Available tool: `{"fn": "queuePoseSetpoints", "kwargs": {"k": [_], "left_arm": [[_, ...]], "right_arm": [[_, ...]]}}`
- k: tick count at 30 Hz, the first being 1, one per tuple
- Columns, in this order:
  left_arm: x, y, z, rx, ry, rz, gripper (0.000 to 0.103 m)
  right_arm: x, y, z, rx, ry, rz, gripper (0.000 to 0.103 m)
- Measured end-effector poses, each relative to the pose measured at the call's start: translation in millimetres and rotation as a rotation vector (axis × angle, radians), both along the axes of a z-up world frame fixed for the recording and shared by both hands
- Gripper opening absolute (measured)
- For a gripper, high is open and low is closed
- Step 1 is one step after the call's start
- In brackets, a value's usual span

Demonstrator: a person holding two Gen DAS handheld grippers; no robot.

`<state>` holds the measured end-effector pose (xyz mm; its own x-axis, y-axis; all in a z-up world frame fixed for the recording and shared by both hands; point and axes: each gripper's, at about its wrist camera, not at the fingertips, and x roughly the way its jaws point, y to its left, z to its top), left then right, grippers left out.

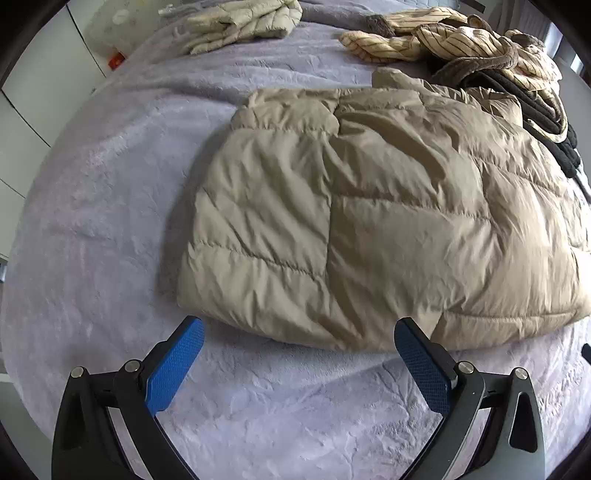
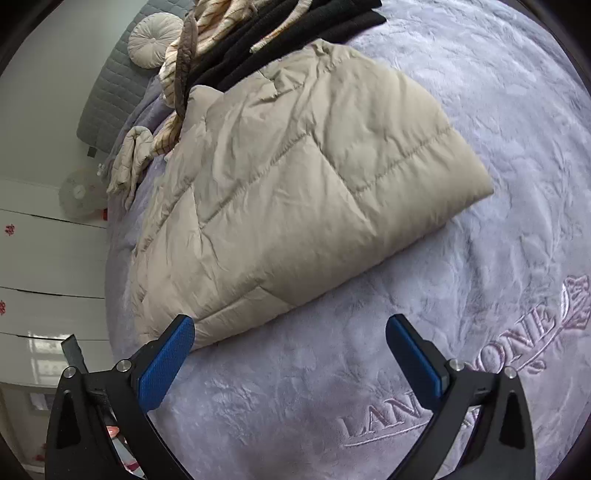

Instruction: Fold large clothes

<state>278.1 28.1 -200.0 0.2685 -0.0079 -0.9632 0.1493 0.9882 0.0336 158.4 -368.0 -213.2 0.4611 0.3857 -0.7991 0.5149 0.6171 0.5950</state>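
One beige quilted down jacket (image 1: 369, 221) was seen folded into a thick, flat bundle on the lavender plush blanket (image 1: 92, 221) that covered the bed. In the left wrist view its near hem lay just beyond the fingertips; in the right wrist view the same jacket (image 2: 295, 192) stretched away from the left finger toward the upper middle.

Two grippers were counted. The left gripper (image 1: 299, 328) was held with its two blue-padded fingers wide apart, nothing between them but blanket and the jacket's edge beyond. The right gripper (image 2: 290, 325) was likewise spread wide, with only the blanket (image 2: 480, 110) below it, and nothing was gripped.

Behind the jacket, one heap of other clothes was seen: a cream striped garment with a brown trim (image 1: 461, 44) and a black garment (image 1: 535, 110) touching the jacket's far side. One further cream quilted garment (image 1: 243, 22) lay well apart at the far edge. One round cushion (image 2: 155, 38) was seen against a grey headboard (image 2: 110, 92), and embroidered lettering (image 2: 461, 376) marked the blanket.
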Motion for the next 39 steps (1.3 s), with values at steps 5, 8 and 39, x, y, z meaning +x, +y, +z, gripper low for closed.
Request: {"fn": "queuePoseSetpoints", "kwargs": {"k": [5,8,39], "left_arm": [[-6,24,-6,-0.187,0.059,0.058,0.103],[-10,39,-11,-0.278,0.082,0.115,0.103],[22,84,-74,-0.72,0.174,0.348,0.103]], "right_arm": [[-2,-2,-6,-0.003,0.032,0.003,0.103],[-6,-6,-13,0.036,0.051,-0.019,0.103],[-2,-44,-68,0.396,-0.07,-0.257,0.103]]}}
